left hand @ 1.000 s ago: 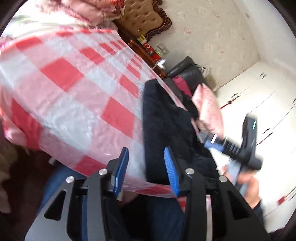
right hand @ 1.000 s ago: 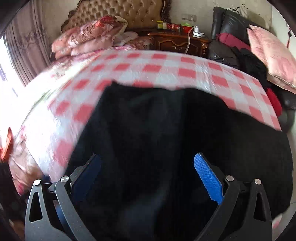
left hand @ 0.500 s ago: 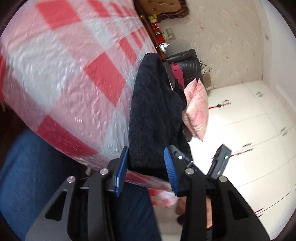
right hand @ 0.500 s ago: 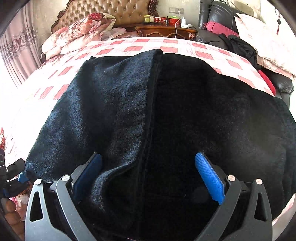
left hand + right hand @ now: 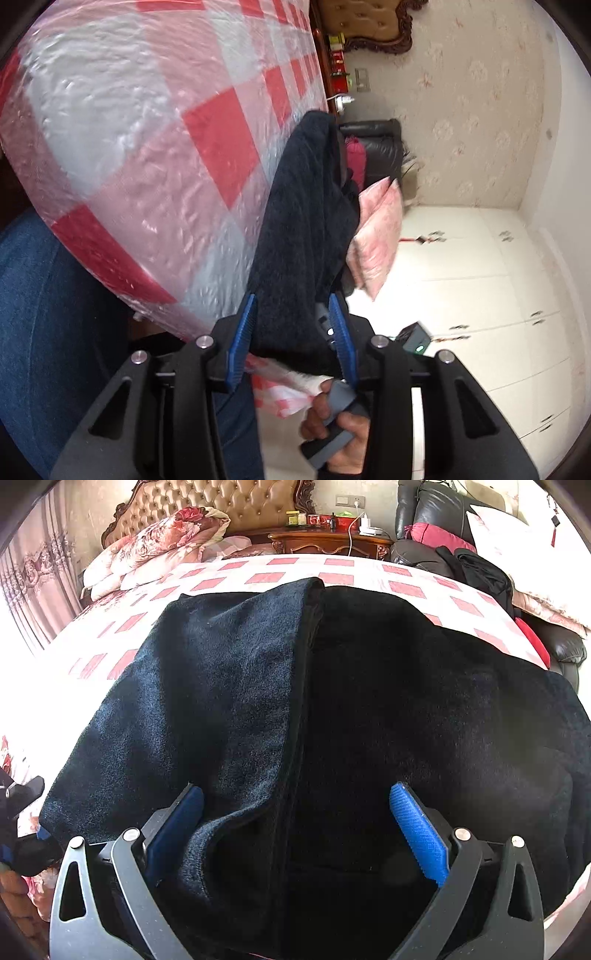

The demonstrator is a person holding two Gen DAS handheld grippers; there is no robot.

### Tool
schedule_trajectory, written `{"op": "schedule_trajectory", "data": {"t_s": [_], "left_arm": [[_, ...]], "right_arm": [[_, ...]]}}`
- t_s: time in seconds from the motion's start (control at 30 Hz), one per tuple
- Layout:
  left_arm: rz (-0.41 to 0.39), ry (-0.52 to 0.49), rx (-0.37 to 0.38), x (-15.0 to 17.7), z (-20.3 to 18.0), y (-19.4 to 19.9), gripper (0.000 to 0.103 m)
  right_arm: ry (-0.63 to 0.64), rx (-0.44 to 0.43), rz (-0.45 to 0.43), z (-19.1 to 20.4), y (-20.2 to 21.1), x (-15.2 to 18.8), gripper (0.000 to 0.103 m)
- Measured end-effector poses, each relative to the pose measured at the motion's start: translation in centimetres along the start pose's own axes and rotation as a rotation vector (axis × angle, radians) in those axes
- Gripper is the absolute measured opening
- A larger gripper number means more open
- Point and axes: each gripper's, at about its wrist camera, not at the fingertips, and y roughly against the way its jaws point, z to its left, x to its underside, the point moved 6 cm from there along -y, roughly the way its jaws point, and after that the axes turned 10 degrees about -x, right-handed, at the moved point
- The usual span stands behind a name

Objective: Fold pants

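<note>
I see the pants (image 5: 332, 709) lying at the bed (image 5: 110, 642) edge; my left claw (image 5: 291, 336) pinches their hem, my right claw (image 5: 295, 827) stands wide around the fabric.

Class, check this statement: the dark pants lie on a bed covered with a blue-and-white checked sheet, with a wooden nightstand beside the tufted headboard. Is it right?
Not quite. The sheet is red-and-white checked, not blue-and-white, as the right wrist view shows. The rest holds: the dark pants lie on the bed, and a wooden nightstand stands beside the tufted headboard.
</note>
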Motion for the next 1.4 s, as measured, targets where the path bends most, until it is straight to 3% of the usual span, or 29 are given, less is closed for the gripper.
{"op": "schedule_trajectory", "data": {"t_s": [0.1,0.27,0.4,0.47,0.6,0.67,0.83,0.97,1.1,1.27,1.4], "left_arm": [[0.014,0.027,-0.006,0.3,0.5,-0.3,0.040],[-0.025,-0.035,-0.073,-0.5,-0.4,0.5,0.039],[0.006,-0.060,-0.113,-0.4,-0.7,-0.2,0.037],[0.008,-0.089,-0.162,-0.3,-0.5,-0.5,0.018],[-0.015,-0.136,-0.171,-0.1,-0.7,-0.4,0.015],[-0.043,-0.184,-0.194,0.0,-1.2,0.1,0.015],[-0.072,-0.228,-0.214,0.2,-1.8,0.6,0.015],[-0.100,-0.285,-0.254,0.5,-2.8,0.8,0.015],[-0.132,-0.358,-0.304,0.8,-4.0,1.0,0.015],[-0.145,-0.417,-0.320,1.1,-4.8,1.2,0.015],[-0.144,-0.433,-0.312,1.2,-5.1,1.3,0.015]], "right_arm": [[0.001,-0.002,-0.003,0.0,0.1,0.1,0.098],[0.002,-0.003,-0.004,0.2,0.1,0.1,0.098],[0.003,-0.003,-0.003,0.1,0.1,0.2,0.098],[0.003,-0.002,0.001,0.2,0.1,0.2,0.098],[-0.009,0.009,0.050,0.4,-0.1,-0.3,0.097],[-0.055,0.038,0.093,0.2,0.6,-1.6,0.091],[0.057,0.096,-0.008,4.9,4.2,-9.7,0.096],[0.201,0.098,0.091,11.7,-0.1,-14.9,0.096],[0.277,0.148,0.232,15.8,-6.6,-16.3,0.094],[0.282,0.232,0.315,17.1,-11.3,-15.5,0.074],[0.286,0.293,0.341,16.4,-13.3,-14.2,0.066]]}}
